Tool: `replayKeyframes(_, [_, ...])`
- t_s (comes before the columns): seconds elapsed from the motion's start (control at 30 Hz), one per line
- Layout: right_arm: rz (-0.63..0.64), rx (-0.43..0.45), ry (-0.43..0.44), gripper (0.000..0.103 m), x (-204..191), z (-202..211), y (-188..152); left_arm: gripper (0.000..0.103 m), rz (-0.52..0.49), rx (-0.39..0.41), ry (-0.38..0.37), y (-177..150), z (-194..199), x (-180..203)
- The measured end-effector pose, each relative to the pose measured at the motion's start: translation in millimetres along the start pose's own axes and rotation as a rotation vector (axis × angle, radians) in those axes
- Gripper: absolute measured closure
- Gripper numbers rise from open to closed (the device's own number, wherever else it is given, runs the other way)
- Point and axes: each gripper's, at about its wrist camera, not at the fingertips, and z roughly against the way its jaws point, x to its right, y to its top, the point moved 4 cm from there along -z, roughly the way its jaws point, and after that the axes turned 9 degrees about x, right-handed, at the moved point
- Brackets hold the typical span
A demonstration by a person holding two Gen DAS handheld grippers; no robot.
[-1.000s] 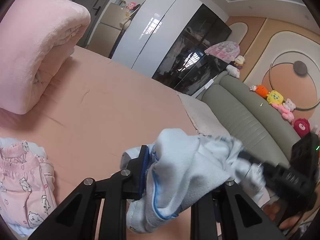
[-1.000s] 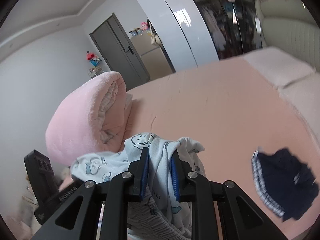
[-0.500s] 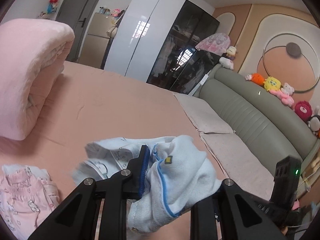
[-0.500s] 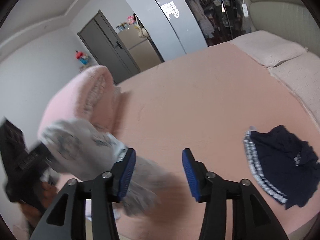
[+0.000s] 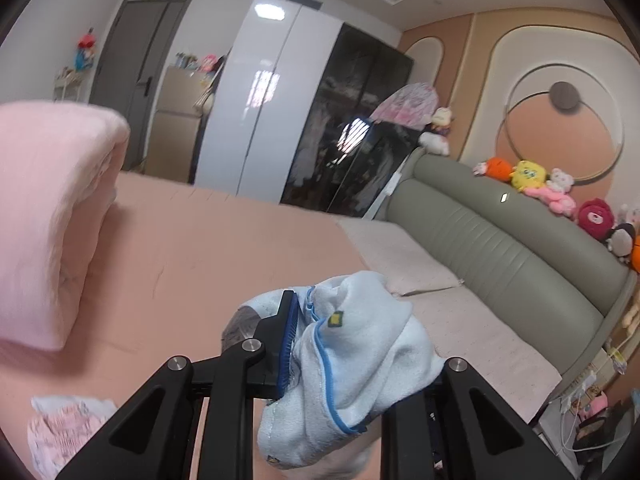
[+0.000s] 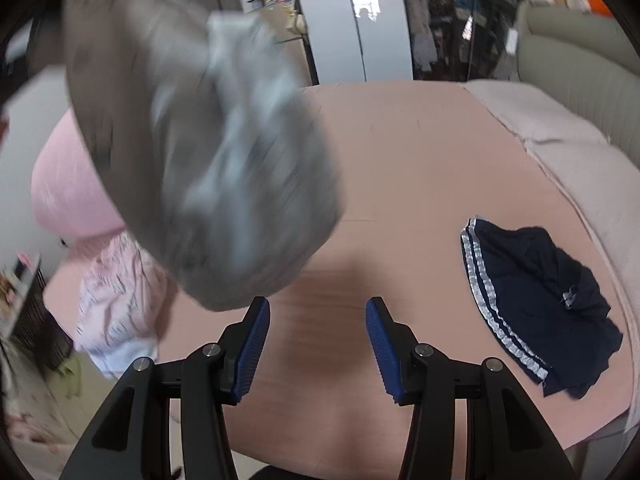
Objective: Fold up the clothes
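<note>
My left gripper [image 5: 320, 344] is shut on a light blue garment [image 5: 352, 364] with blue trim, held bunched above the pink bed [image 5: 224, 248]. The same garment hangs blurred in the right wrist view [image 6: 208, 152], up and left of my right gripper [image 6: 318, 344], which is open and empty above the bed [image 6: 400, 168]. A dark navy garment with white stripes [image 6: 536, 300] lies on the bed to the right. A pink patterned garment lies at the bed's left edge [image 6: 116, 300], also in the left wrist view [image 5: 64, 432].
A rolled pink duvet [image 5: 48, 216] lies at the left of the bed. A grey-green headboard [image 5: 500, 256] with plush toys [image 5: 532, 184] runs along the right. Pillows [image 5: 404, 256] lie below it. Wardrobes [image 5: 304, 112] stand at the back.
My right gripper has opened and let go of the light blue garment. My left gripper has lifted the garment, which now swings up in front of the right camera.
</note>
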Motion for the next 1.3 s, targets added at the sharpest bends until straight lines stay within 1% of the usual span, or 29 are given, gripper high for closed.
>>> replayKeyframes(0.1, [0.031,0.039,-0.016,0.053,-3.8,-0.9,-2.4,0.085,-0.040,0.002,-0.004,17.7,2.9,16.5])
replayKeyframes(0.27, [-0.012,0.076,-0.008,0.053,2.7,-0.7,0.8,0.085,-0.090,0.002,-0.030,45.8,7.7,44.3])
replayKeyframes(0.4, [-0.015,0.096,-0.018,0.053,5.3,1.9,4.7,0.085,-0.163,0.040,-0.044,68.2,14.0,65.6])
replayKeyframes(0.53, [0.001,0.127,-0.016,0.053,-0.8,7.1,7.9,0.085,-0.207,0.054,-0.022,84.5,16.6,77.9])
replayKeyframes(0.67, [-0.012,0.170,-0.003,0.053,-7.3,14.5,13.8,0.085,-0.226,0.050,-0.020,93.2,15.8,85.3])
replayKeyframes(0.83, [0.001,0.262,-0.041,0.053,-11.8,25.2,29.5,0.085,-0.254,0.052,-0.024,99.2,17.6,95.0])
replayKeyframes(0.9, [-0.016,0.275,-0.051,0.053,-9.5,24.5,34.1,0.085,-0.253,0.051,-0.034,102.5,18.1,100.1])
replayKeyframes(1.0, [-0.072,0.279,-0.040,0.053,-1.0,19.7,36.7,0.085,-0.249,0.041,-0.046,107.1,19.1,107.3])
replayKeyframes(1.07, [-0.103,0.287,-0.036,0.053,3.4,17.7,37.6,0.085,-0.277,0.044,-0.050,109.7,20.7,114.6])
replayKeyframes(1.17, [-0.109,0.327,-0.040,0.053,4.1,22.0,42.4,0.085,-0.300,0.053,-0.056,111.4,23.9,121.3])
replayKeyframes(1.3, [-0.138,0.385,-0.023,0.053,7.2,29.1,51.2,0.085,-0.305,0.051,-0.068,110.0,25.6,124.6])
